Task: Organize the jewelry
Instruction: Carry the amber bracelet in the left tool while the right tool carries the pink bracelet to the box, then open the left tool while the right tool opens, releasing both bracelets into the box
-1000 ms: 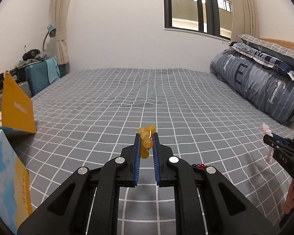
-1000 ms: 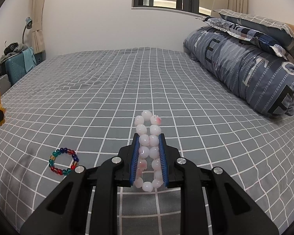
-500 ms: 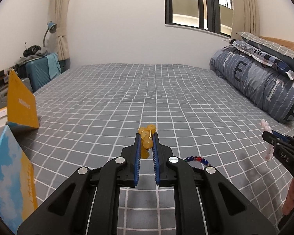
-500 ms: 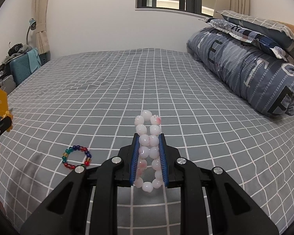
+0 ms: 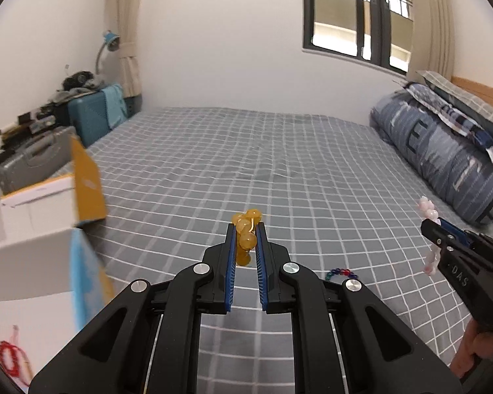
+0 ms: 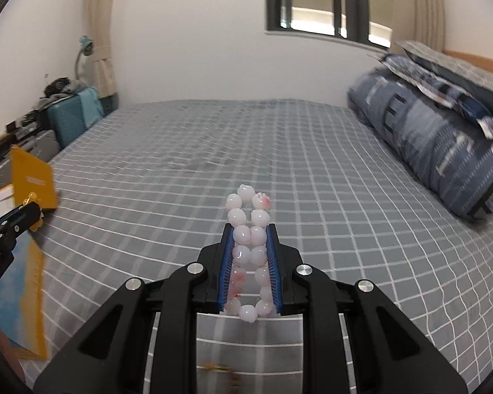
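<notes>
My left gripper [image 5: 245,229] is shut on an amber bead bracelet [image 5: 245,234], held above the grey checked bed [image 5: 279,170]. My right gripper [image 6: 250,229] is shut on a pale pink bead bracelet [image 6: 248,239] squeezed flat between its blue pads. In the left wrist view the right gripper [image 5: 432,221] shows at the right edge with the pink bracelet [image 5: 428,208] in it. A multicoloured bead bracelet [image 5: 340,273] lies on the bed, partly hidden behind my left gripper. The left gripper [image 6: 33,211] shows at the left edge of the right wrist view.
An open white box with orange flaps [image 5: 85,180] stands at the bed's left edge; a red bracelet [image 5: 10,358] lies inside a box at lower left. A folded blue quilt and pillows [image 5: 443,154] line the right side. Suitcases [image 5: 92,111] stand by the far-left wall.
Both grippers have risen and swung left toward the boxes, each keeping its bracelet. The multicoloured bracelet has slipped out of the right wrist view.
</notes>
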`<control>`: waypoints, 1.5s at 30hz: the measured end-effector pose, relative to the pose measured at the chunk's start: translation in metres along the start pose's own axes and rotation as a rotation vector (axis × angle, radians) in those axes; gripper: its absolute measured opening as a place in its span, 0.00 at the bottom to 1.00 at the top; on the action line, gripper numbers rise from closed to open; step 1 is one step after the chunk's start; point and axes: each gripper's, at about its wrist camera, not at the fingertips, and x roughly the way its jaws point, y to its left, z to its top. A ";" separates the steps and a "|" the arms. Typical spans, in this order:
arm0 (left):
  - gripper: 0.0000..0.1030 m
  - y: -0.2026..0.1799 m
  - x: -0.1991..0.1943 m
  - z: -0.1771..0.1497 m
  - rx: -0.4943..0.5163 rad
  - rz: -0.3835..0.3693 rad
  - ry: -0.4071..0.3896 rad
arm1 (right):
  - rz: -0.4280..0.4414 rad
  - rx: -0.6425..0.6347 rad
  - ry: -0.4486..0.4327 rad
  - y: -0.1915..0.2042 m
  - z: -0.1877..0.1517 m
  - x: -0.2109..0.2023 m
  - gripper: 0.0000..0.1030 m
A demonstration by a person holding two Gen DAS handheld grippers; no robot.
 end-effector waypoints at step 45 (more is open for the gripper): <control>0.10 0.332 -0.085 -0.091 -0.300 0.383 0.496 | 0.374 -0.479 0.531 0.383 -0.063 0.000 0.18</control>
